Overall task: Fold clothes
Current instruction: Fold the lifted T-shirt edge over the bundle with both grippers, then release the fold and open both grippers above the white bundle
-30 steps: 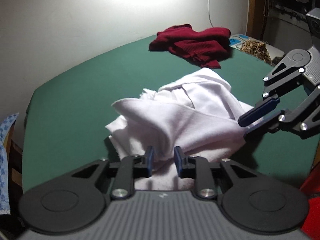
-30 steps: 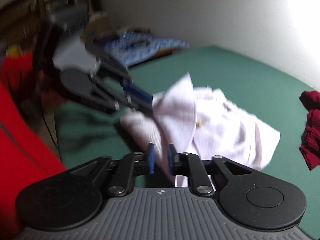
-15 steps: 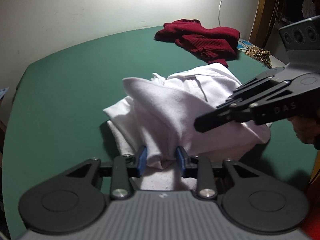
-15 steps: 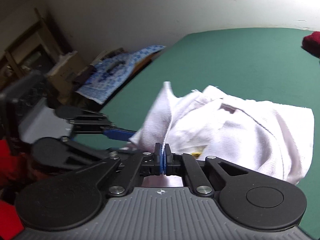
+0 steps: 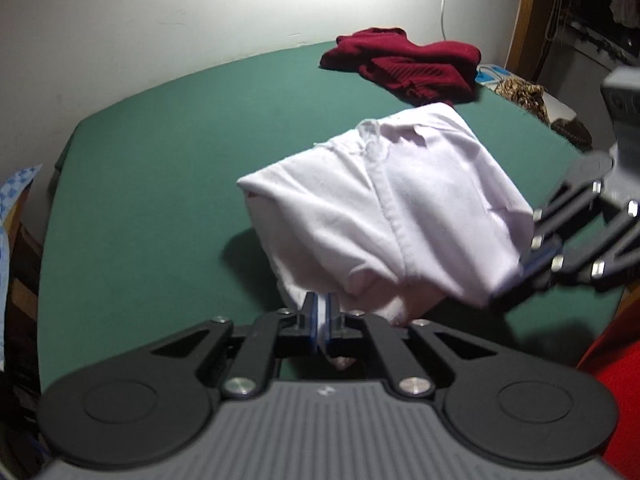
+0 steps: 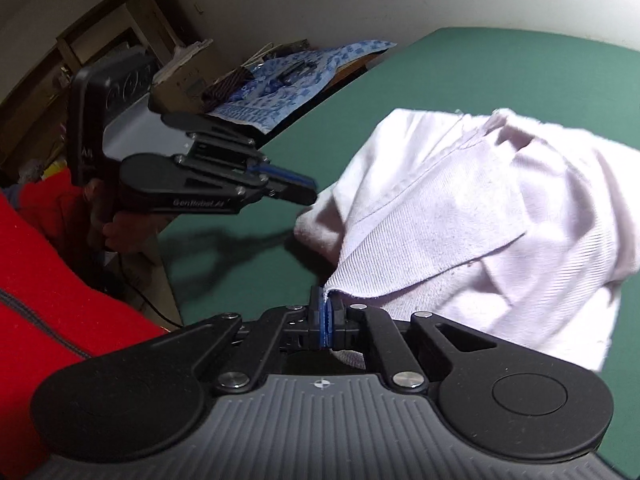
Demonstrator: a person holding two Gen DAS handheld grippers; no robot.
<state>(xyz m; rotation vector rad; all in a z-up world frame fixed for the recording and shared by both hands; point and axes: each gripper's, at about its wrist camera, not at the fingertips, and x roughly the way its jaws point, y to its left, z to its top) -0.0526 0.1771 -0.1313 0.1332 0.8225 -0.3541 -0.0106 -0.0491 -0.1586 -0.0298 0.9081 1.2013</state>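
The left gripper (image 5: 322,312) is clamped on a near edge of the crumpled white cotton shirt (image 5: 400,208). The right gripper (image 6: 325,316) pinches another edge of the same garment. The shirt hangs bunched between both tools above the green cloth-covered table (image 5: 168,184); contact with the table is probably limited to its far folds. A dark red knitted garment (image 5: 404,64) lies well apart, by the wall.

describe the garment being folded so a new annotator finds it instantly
Start at the green table. Near its front edge a white shirt is bunched up, pinched by the left gripper and the right gripper. The dark red garment lies untouched at the far side.
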